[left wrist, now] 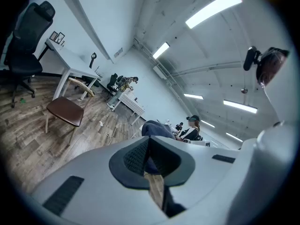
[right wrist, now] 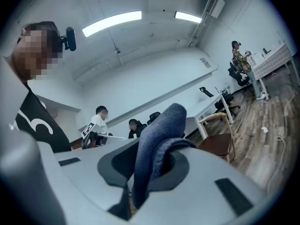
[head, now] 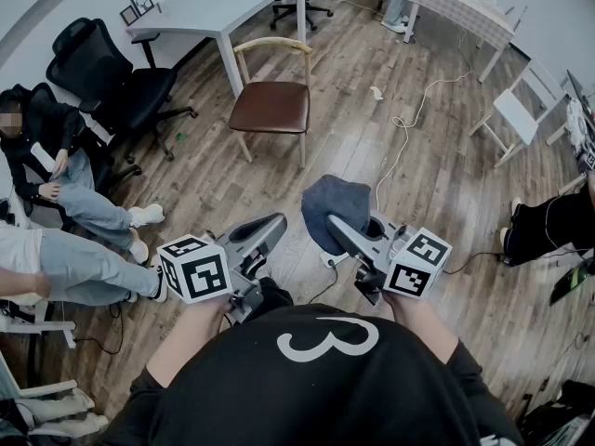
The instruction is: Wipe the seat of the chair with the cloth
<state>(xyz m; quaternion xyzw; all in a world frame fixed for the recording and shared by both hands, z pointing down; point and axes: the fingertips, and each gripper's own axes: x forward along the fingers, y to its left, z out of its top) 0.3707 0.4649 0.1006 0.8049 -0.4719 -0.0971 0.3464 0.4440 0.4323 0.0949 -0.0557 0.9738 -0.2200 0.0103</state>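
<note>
Well, in the head view the chair (head: 270, 107) stands well apart from the person, at the far side of the wooden floor, just near of the white worktop (head: 214, 3). Its brown seat is bare. The cloth (head: 333, 210) is a dark blue bundle standing up out of the right gripper (head: 349, 235). The left gripper (head: 265, 235) is held beside it, carrying nothing. A white cable (head: 409, 119) snakes over the floor to the right of the chair, and I'd say it could catch a foot on the way over.

In the left gripper view the jaws are drawn together with nothing between them. The chair (left wrist: 65, 110) shows far off to the left.

In the right gripper view the jaws are clamped on a fold of the cloth (right wrist: 157, 144), with most of it bunched loosely above. Pinched like that, it may rub the seat (right wrist: 218, 145) as a small lump, or drag out of the grip under pressure. The light chair could also skid if nothing steadies it.
</note>
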